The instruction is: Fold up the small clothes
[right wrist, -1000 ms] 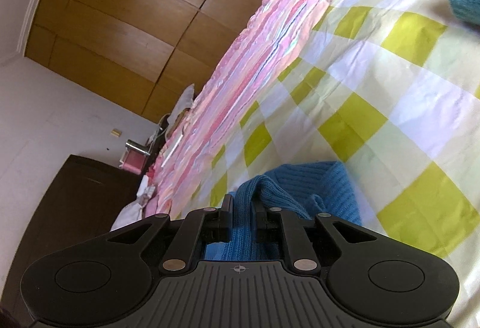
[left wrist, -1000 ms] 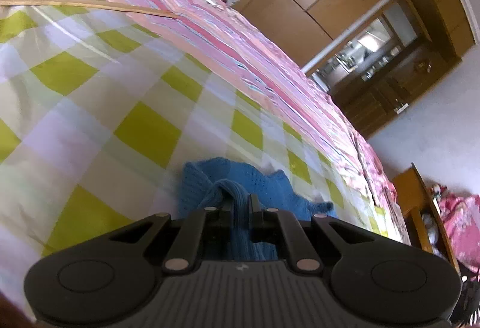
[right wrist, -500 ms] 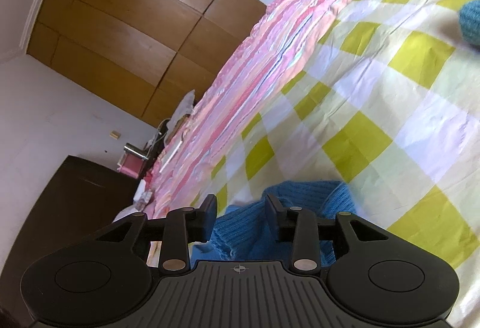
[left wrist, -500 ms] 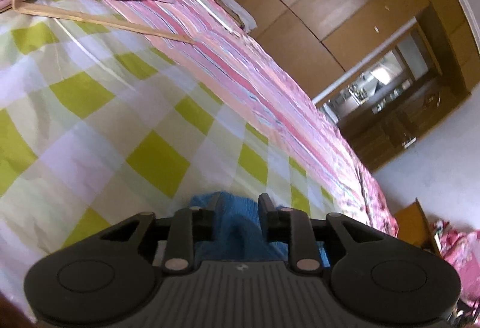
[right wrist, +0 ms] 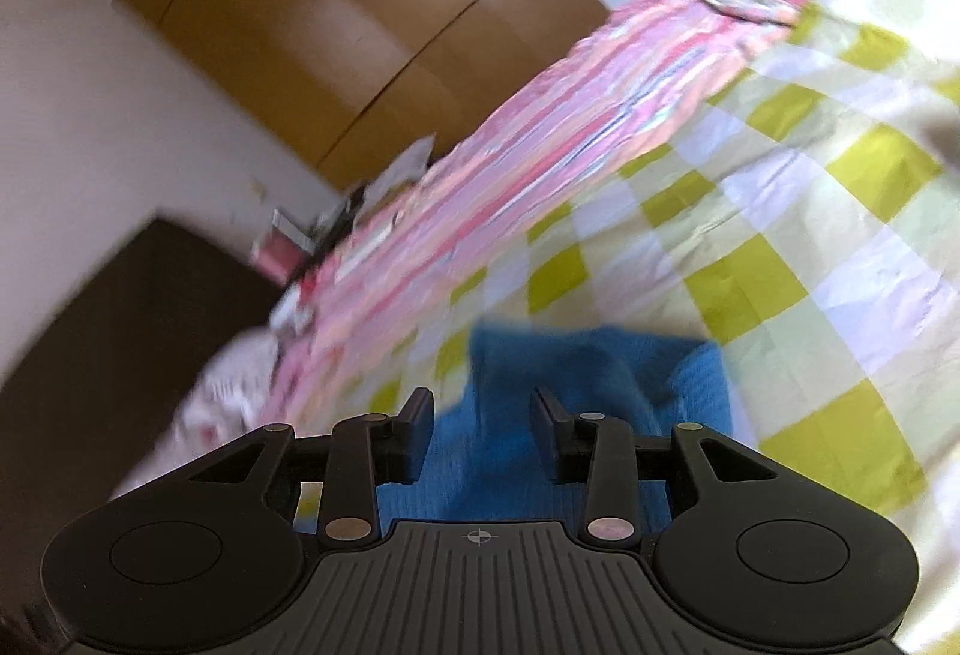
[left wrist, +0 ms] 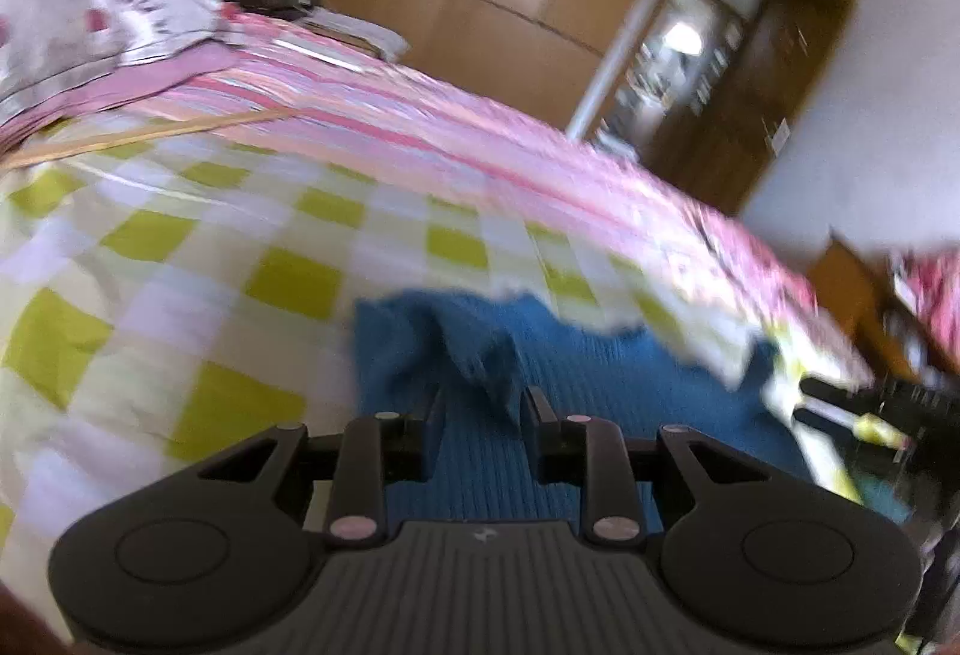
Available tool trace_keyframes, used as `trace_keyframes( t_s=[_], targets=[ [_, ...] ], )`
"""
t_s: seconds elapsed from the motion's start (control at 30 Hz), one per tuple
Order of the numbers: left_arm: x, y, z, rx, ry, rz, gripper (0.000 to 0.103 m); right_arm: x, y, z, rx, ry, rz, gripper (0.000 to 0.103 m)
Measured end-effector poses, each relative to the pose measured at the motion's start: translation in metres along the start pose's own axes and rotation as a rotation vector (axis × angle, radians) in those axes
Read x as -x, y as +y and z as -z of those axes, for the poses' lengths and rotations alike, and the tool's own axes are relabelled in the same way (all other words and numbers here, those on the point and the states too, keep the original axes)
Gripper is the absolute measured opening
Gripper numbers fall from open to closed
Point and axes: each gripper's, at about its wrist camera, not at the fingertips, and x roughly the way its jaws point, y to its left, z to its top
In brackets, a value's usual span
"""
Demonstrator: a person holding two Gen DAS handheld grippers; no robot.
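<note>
Blue knit garment [left wrist: 558, 373] on the bed, partly folded.
One item, ribbed blue knit, lying on the yellow-and-white checked bedcover [left wrist: 180, 259]. Upper portion is rumpled, with a raised fold near the middle; the remainder lies flat. The far edge shows a pale trim. Both views are blurred, so the garment type cannot be determined.

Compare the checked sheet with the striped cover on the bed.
The checked sheet has yellow-green, white and cream squares; the striped cover has pink bands. The blue knit garment lies on the checked sheet; none of it shows on the striped cover. Both are spread on the same bed, side by side.
</note>
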Motion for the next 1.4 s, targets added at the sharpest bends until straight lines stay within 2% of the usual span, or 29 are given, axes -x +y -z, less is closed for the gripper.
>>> trace_keyframes(
  t_s=[0.2, 0.33, 0.43, 0.5, 0.67, 0.77, 0.83, 0.97, 1.03, 1.17, 1.3, 1.4],
  targets=[
    [-0.031, -0.021, -0.004, -0.130, 0.078, 0.002, 0.032, -0.003, 0.025, 0.026, 0.283, 0.102, 0.074, 0.036],
    [-0.064, -0.029, -0.017, -0.189, 0.120, -0.024, 0.032, -0.024, 0.039, 0.031, 0.363, 0.151, 0.085, 0.036],
    [-0.073, -0.024, -0.027, -0.167, 0.105, -0.075, 0.032, -0.036, 0.044, 0.030, 0.363, 0.158, 0.110, 0.035],
    [-0.069, -0.016, -0.030, -0.114, 0.093, -0.097, 0.032, -0.034, 0.044, 0.029, 0.359, 0.129, 0.156, 0.034],
    [-0.039, 0.006, -0.014, -0.061, 0.069, -0.128, 0.032, 0.000, 0.030, 0.029, 0.336, 0.059, 0.246, 0.034],
    [-0.028, 0.024, -0.006, -0.017, 0.073, -0.190, 0.039, 0.021, 0.020, 0.033, 0.342, 0.025, 0.290, 0.034],
    [-0.019, 0.033, -0.004, 0.027, 0.065, -0.206, 0.041, 0.028, 0.015, 0.037, 0.343, 0.016, 0.327, 0.034],
    [0.004, 0.030, 0.001, 0.017, 0.041, -0.174, 0.042, 0.033, 0.006, 0.042, 0.304, 0.049, 0.311, 0.035],
    [0.006, 0.029, 0.003, 0.013, 0.057, -0.137, 0.045, 0.027, 0.005, 0.043, 0.284, 0.082, 0.287, 0.034],
    [0.000, 0.029, 0.009, 0.013, 0.104, -0.103, 0.046, 0.023, 0.010, 0.043, 0.287, 0.081, 0.269, 0.035],
    [-0.004, 0.034, 0.013, 0.049, 0.120, -0.080, 0.045, 0.025, 0.017, 0.043, 0.314, 0.081, 0.254, 0.035],
    [-0.006, 0.036, 0.012, 0.069, 0.130, -0.070, 0.041, 0.021, 0.014, 0.044, 0.322, 0.111, 0.261, 0.032]
  ],
)
